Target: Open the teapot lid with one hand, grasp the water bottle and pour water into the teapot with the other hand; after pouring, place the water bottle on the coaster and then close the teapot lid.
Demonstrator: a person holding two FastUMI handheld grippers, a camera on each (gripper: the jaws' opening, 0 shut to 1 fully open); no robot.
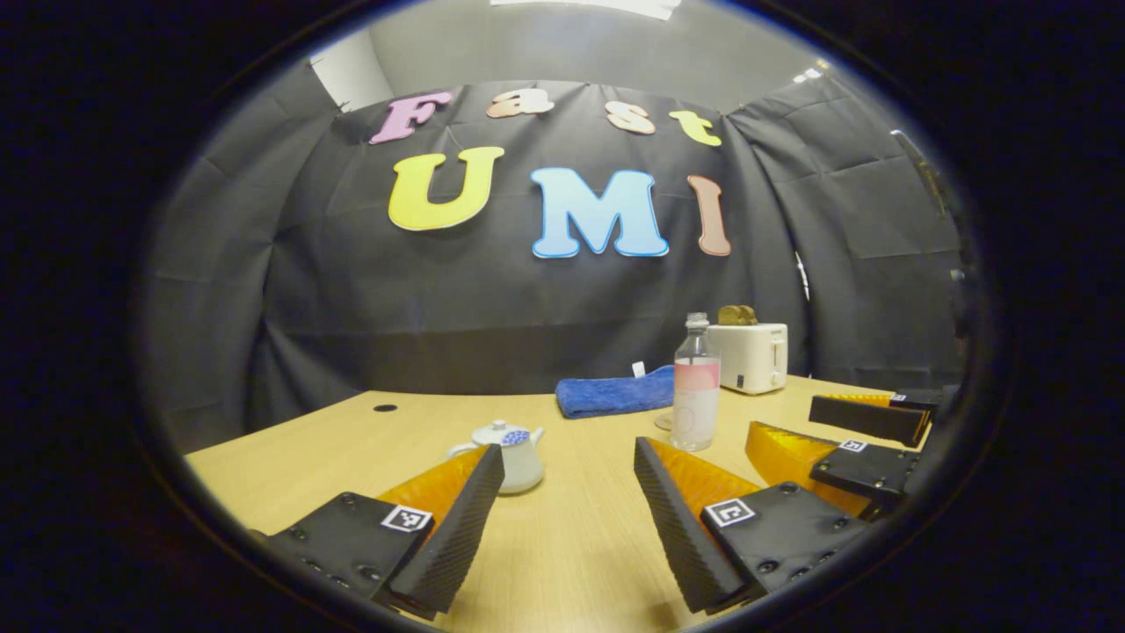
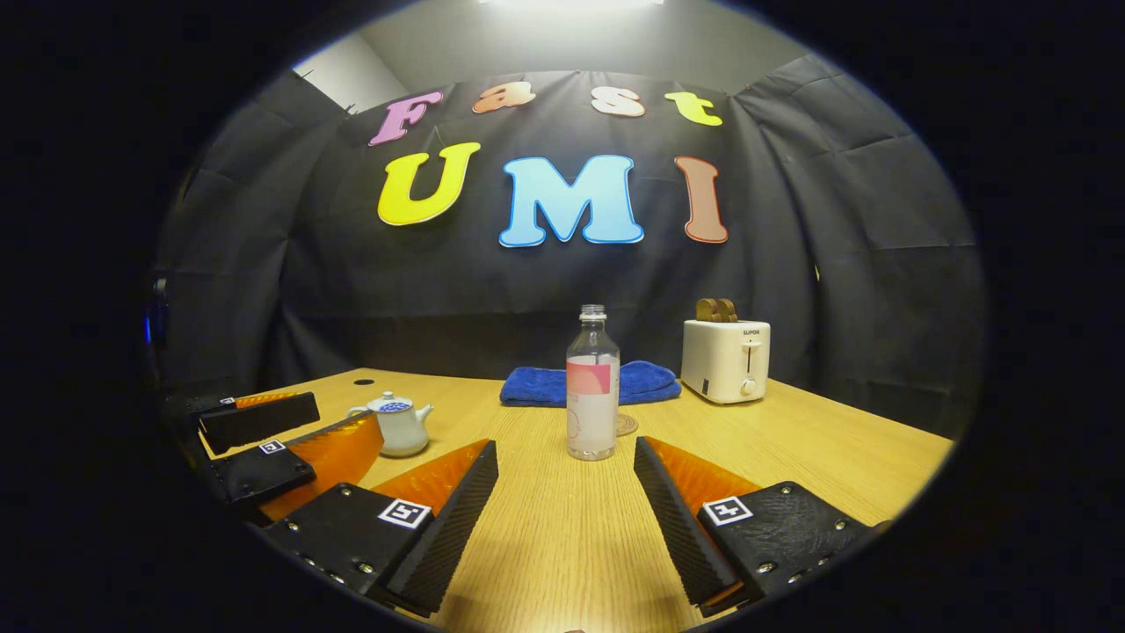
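A small white teapot [image 1: 514, 450] with a blue-patterned lid stands on the wooden table [image 1: 571, 545], lid on, just beyond my left gripper [image 1: 567, 457], which is open and empty. One finger partly covers the pot. A clear water bottle [image 2: 591, 387] with a pink label stands upright straight ahead of my right gripper [image 2: 564, 453], also open and empty, a short way off. Behind the bottle lies a round coaster [image 2: 626, 425]. In the left gripper view the bottle [image 1: 695, 387] is right of centre, with the right gripper [image 1: 866, 440] beyond it. The right gripper view has the teapot [image 2: 400, 422] and left gripper [image 2: 272, 440] at left.
A folded blue towel [image 2: 589, 384] lies at the back of the table. A white toaster [image 2: 725, 360] with bread in it stands at the back right. A small round hole [image 1: 385, 408] sits in the tabletop at far left. The black cloth wall closes the back.
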